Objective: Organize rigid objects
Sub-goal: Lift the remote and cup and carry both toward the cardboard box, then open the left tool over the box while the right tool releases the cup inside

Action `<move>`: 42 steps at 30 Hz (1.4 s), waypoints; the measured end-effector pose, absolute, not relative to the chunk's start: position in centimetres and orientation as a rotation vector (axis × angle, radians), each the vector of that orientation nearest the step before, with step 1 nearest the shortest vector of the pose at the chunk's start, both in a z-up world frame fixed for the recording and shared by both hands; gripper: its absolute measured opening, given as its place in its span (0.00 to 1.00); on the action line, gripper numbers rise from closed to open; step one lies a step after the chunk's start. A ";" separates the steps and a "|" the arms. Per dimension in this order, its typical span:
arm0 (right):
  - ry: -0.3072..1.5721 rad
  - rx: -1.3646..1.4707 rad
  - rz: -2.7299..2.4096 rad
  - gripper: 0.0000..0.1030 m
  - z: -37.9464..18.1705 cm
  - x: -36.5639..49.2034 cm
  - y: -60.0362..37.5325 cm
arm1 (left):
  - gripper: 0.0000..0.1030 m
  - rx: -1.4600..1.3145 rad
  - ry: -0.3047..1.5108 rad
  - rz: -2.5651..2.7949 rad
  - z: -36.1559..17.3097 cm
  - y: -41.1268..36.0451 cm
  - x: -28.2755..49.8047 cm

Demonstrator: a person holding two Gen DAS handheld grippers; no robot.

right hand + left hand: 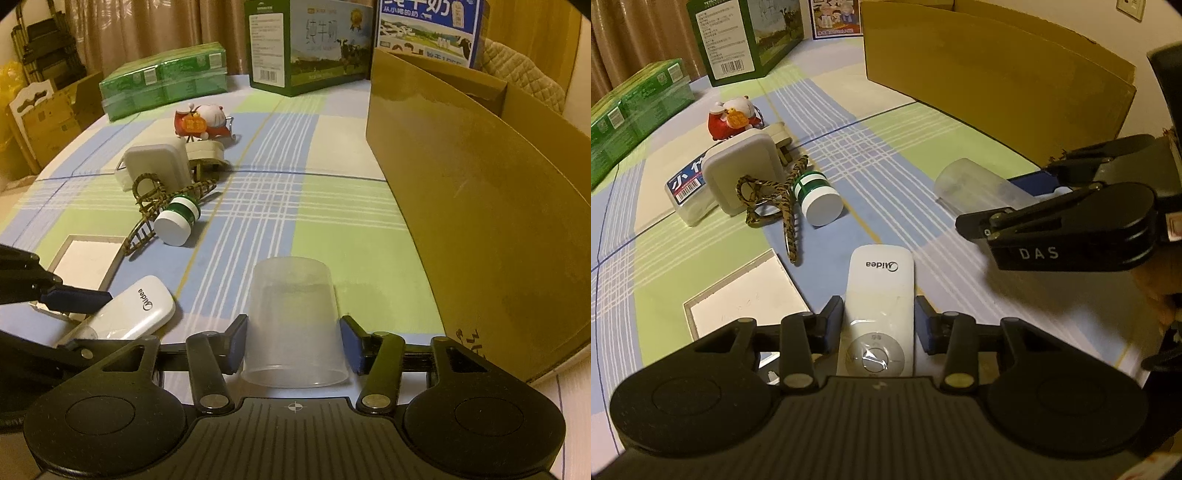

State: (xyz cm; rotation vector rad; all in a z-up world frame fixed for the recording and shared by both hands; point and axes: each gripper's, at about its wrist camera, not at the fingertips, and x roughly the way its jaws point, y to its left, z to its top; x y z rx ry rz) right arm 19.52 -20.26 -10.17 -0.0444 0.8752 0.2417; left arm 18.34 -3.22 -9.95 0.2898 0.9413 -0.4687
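The left gripper point(879, 314) clamps a white remote point(879, 295) lying on the checked tablecloth point(332, 206). The right gripper point(293, 338) grasps an overturned clear plastic cup point(293, 317) just right of the remote. A cardboard box point(461, 192) stands farther right; a green-and-white jar point(177, 221) lies far left.

White remote point(879, 295), clear cup point(293, 317), green-and-white bottle point(817, 201) and tiger-striped hair clip point(775, 199) on a blue-green plaid table point(905, 166) beside a brown cardboard box point(990, 85).
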 end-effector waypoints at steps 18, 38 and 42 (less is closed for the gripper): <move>0.619 0.077 0.244 0.48 -1.0 16.0 -22.5 | 0.33 0.177 0.837 -0.366 -3.0 -4.0 16.0; 0.500 0.129 0.004 0.48 4.8 17.1 -39.2 | 0.32 0.147 0.655 -0.519 8.3 -16.9 20.7; 0.529 0.147 0.000 0.48 3.5 17.7 -41.0 | 0.32 0.137 0.654 -0.574 8.3 -20.6 22.4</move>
